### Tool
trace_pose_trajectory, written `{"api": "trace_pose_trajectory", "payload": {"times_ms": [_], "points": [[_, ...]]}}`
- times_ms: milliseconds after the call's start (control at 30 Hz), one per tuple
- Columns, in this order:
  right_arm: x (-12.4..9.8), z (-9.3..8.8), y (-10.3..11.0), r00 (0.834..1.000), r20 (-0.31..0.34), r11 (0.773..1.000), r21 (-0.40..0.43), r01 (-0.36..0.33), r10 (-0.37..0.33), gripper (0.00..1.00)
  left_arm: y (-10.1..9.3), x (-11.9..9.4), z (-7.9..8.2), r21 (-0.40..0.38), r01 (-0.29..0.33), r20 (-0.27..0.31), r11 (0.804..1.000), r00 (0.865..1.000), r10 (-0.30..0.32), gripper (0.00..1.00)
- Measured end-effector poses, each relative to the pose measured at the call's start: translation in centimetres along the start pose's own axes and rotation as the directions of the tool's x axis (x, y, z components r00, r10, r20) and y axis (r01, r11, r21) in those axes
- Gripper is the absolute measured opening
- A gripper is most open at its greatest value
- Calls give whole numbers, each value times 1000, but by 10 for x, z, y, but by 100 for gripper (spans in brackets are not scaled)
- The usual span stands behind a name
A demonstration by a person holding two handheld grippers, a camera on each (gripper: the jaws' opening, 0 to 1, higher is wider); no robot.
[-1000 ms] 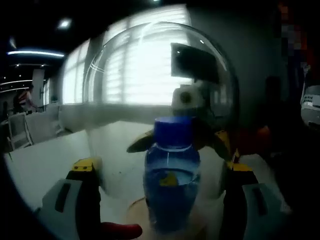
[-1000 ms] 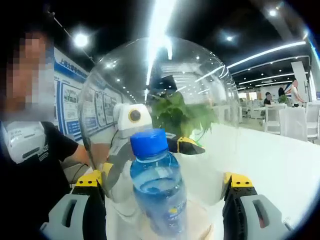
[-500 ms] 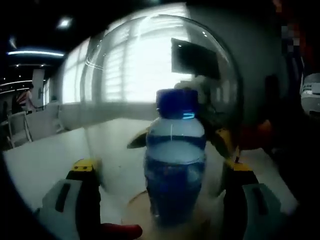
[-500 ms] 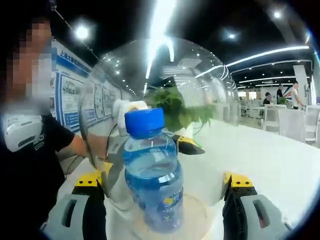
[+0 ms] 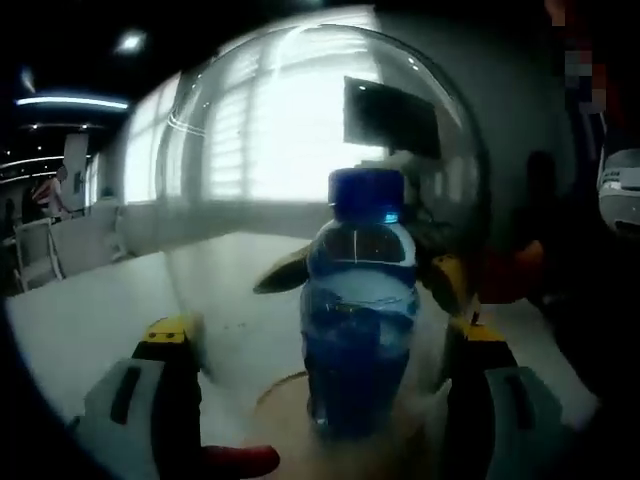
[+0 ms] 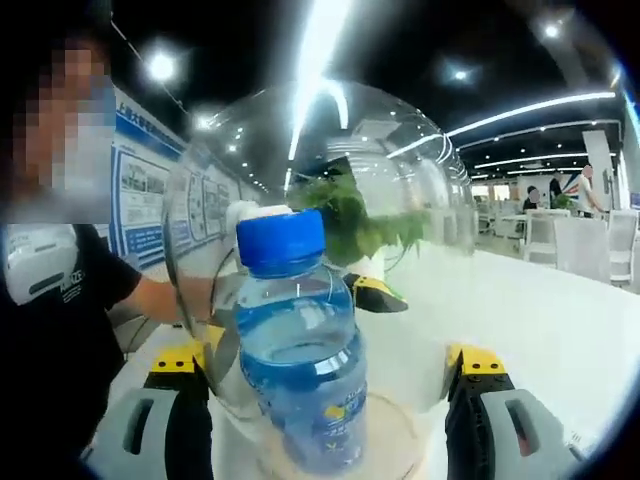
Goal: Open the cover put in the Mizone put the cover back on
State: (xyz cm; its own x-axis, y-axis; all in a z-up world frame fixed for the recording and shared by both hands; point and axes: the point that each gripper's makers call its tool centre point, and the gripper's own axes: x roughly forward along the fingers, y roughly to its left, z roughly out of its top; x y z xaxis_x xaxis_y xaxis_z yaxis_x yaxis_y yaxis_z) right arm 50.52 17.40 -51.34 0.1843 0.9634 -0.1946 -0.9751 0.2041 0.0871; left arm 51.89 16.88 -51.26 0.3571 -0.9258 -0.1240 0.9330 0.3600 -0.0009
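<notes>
Right gripper view: dome cover [image 6: 400,200] blurs Mizone bottle [image 6: 300,360].

Clear cover [image 5: 300,150] (a dome) stands over the upright Mizone bottle [image 5: 358,320], between tool jaws.

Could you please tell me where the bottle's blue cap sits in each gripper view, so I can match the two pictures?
Left gripper view: the blue cap sits slightly right of centre, above the middle, seen through the clear dome cover.
Right gripper view: the blue cap sits left of centre, near mid-height, also inside the dome.
Shared landmark: the round wooden base beneath the bottle.
</notes>
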Motion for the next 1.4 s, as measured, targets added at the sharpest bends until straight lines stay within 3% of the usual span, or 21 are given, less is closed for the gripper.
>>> {"api": "trace_pose_trajectory", "payload": {"times_ms": [267, 367, 467, 633, 800, 1133, 1400], "points": [[0, 1, 1, 998, 63, 1000, -16, 11, -10, 90, -1, -1, 2, 22, -6, 8, 1000, 1000, 5, 86], [0, 4, 1, 991, 134, 1000, -12, 8, -6, 90, -1, -2, 2, 17, -18, 32, 1000, 999, 18, 86], [0, 5, 1, 988, 152, 1000, -12, 8, -7, 90, -2, -4, 3, 14, -23, 65, 1000, 998, 22, 86], [0, 6, 1, 988, 151, 1000, -16, 7, -4, 90, -4, -4, 4, 15, -28, 73, 1000, 997, 27, 86], [0, 5, 2, 991, 131, 1000, -16, 6, -4, 90, -5, -4, 2, 18, -23, 41, 1000, 999, 22, 86], [-1, 5, 2, 992, 128, 1000, -15, 9, -7, 90, -5, -5, 1, 16, -26, 67, 1000, 997, 25, 86], [-3, 5, 3, 992, 125, 1000, -15, 11, -9, 90, -5, -6, -3, 50, -33, 45, 998, 999, 31, 86]]}}
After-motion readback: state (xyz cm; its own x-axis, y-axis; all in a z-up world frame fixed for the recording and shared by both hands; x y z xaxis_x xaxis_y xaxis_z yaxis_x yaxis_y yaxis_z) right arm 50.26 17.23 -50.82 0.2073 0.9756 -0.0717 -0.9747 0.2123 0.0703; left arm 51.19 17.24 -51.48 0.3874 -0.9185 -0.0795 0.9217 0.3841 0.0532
